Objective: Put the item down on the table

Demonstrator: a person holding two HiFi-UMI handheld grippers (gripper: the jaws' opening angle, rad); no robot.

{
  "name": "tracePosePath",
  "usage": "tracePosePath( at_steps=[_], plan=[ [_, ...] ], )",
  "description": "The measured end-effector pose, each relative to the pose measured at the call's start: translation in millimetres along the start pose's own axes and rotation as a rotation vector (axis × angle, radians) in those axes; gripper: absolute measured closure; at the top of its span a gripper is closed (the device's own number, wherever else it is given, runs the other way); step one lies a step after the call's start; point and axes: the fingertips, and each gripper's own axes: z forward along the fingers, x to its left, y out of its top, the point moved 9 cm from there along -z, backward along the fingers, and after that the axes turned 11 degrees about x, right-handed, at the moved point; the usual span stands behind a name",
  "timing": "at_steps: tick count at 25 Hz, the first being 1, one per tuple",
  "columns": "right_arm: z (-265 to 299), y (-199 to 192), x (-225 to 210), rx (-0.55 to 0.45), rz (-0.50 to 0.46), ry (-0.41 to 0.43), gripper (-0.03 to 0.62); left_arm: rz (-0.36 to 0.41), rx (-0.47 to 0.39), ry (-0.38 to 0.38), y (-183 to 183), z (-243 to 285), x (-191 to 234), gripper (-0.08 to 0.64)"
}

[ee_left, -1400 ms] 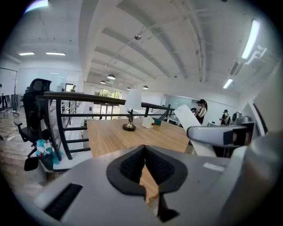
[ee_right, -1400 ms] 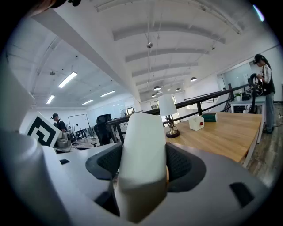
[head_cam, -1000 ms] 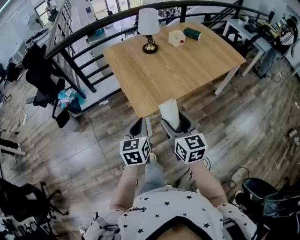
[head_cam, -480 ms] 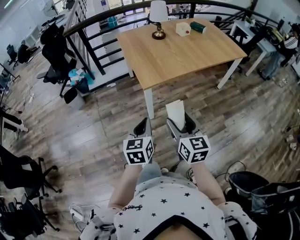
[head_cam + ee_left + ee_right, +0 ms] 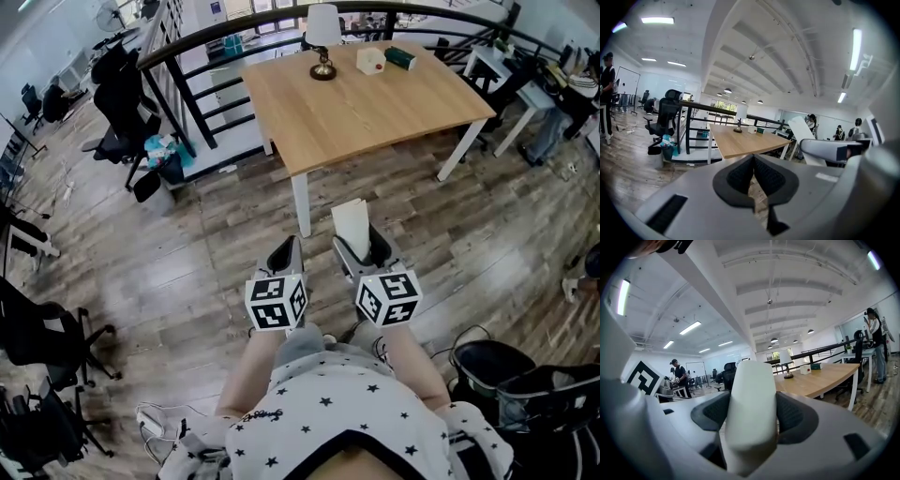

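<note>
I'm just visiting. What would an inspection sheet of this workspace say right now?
Surface: wooden table, mostly bare, ahead of the person.
Job's things: white item, off the table, in the right gripper.
Clutter: table lamp, white box, green container at the table's far edge.
Grippers: right gripper shut on white item; left gripper shut, empty.
Cables: cable loop on the floor.
Surroundings: black railing, office chair, plank floor.

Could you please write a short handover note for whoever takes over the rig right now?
Grippers: left gripper shut, empty; right gripper shut on the white item.
Things: the table is ahead across the floor, not yet reached; lamp, white box and green item sit at its far edge.
Done: item in grip.
To do: walk up, set it on bare wood, open the jaws.
</note>
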Motion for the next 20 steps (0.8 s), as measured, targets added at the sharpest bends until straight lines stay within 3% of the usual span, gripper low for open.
tracePosePath(
  at_steps=[8,20],
  plan=[
    [10.1,6.3,-17.6,-0.002,0.011,0.008,0.293,-0.016,-0.001,-0.005,7.2,20.1,-3.9,0.548],
    [99.6,43.1,-73.4,-0.031,0.012,-0.027,0.293,-0.004,-0.005,-0.047,54.2,126.0,30.0,0.548]
  ],
)
